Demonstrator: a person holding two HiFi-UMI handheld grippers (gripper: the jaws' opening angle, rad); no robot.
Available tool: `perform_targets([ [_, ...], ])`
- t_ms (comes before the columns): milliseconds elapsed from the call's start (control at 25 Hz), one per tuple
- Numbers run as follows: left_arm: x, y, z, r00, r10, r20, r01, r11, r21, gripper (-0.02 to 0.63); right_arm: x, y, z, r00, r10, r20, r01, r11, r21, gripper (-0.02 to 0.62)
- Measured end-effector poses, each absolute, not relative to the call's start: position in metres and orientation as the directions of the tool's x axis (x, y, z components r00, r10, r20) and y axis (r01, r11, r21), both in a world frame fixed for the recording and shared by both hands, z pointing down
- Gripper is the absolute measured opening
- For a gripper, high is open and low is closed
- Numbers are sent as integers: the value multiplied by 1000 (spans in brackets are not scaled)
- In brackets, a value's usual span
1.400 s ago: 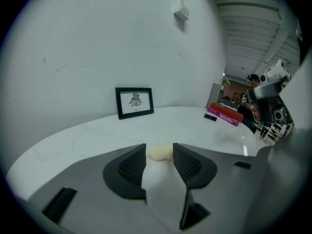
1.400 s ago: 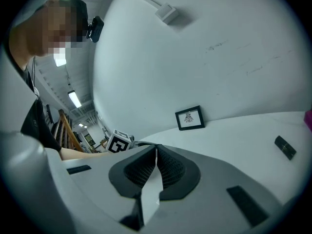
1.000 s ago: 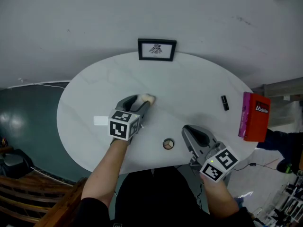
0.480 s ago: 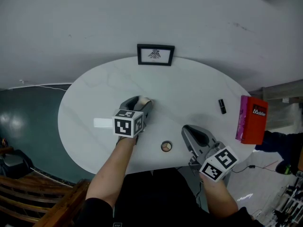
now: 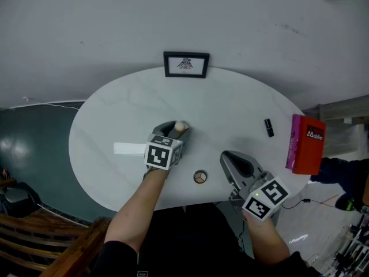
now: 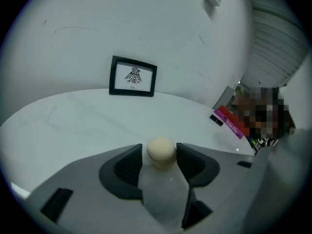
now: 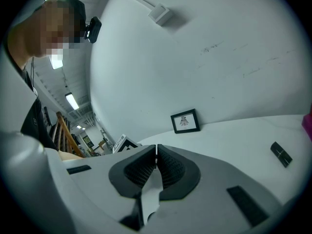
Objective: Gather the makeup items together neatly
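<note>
A cream makeup sponge sits on the white oval table between the tips of my left gripper. Its jaws have just been closing. The sponge is round and unsqueezed, close against the right pad, with a thin gap at the left pad. A small round compact lies near the front edge. A black lipstick lies at the right. My right gripper hovers over the front right edge, shut and empty.
A framed picture stands at the table's back edge. A red and pink box stands at the right rim. A flat white item lies left of my left gripper. A person stands off to the right.
My left gripper has shifted to the right, toward the compact, with the sponge still between its jaws. The right gripper has stayed in place.
</note>
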State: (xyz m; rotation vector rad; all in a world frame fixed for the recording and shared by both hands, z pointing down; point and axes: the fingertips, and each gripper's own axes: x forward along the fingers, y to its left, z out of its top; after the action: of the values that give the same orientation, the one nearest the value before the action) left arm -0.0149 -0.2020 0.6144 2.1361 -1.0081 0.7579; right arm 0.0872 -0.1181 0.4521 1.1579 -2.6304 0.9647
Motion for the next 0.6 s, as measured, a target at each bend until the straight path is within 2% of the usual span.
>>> perform_targets([
  [120, -11, -199, 613, 532, -453, 716, -814, -508, 284, 192, 91, -116, 451, -700, -630, 337, -698, 504, -508, 37],
  [600, -55, -198, 586, 454, -560, 693, -860, -479, 176, 163, 77, -113, 445, -724, -612, 318, -674, 531, -513, 35],
])
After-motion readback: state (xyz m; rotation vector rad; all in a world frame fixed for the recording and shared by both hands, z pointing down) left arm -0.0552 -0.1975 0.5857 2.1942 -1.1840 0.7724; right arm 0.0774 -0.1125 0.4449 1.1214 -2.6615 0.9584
